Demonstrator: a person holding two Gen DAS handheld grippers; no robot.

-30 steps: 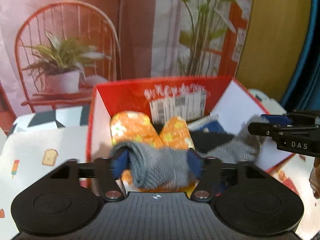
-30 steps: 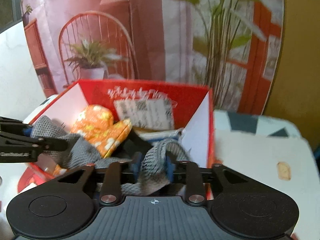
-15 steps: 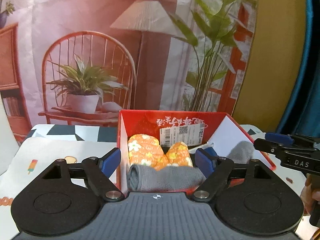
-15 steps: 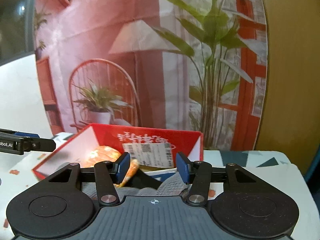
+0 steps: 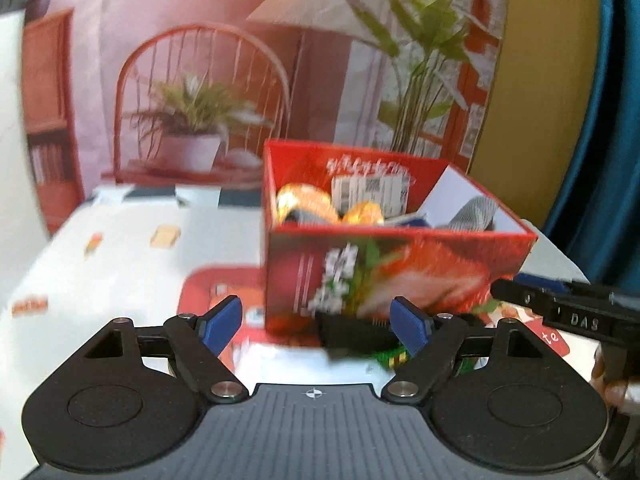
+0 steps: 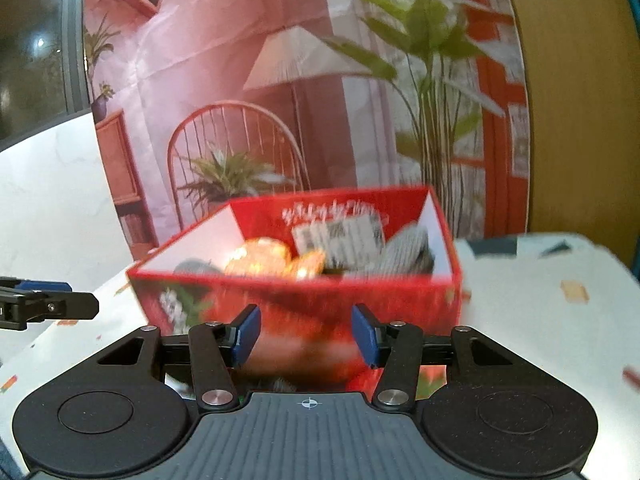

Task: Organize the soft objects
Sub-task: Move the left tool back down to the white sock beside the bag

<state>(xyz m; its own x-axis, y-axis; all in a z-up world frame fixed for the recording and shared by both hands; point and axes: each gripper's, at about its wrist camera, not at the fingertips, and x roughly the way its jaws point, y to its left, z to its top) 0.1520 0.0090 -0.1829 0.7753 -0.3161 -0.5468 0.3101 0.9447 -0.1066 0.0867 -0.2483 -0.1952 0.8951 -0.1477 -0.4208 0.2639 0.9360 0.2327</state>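
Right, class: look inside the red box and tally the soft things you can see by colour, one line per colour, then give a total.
Orange floral soft items: 2
Grey knitted socks: 2
Total in the red box: 4 visible; a dark blue item is too hidden to identify or count.

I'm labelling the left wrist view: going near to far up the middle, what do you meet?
Left claw → black item on the table → red box front wall → orange floral socks inside → printed backdrop.
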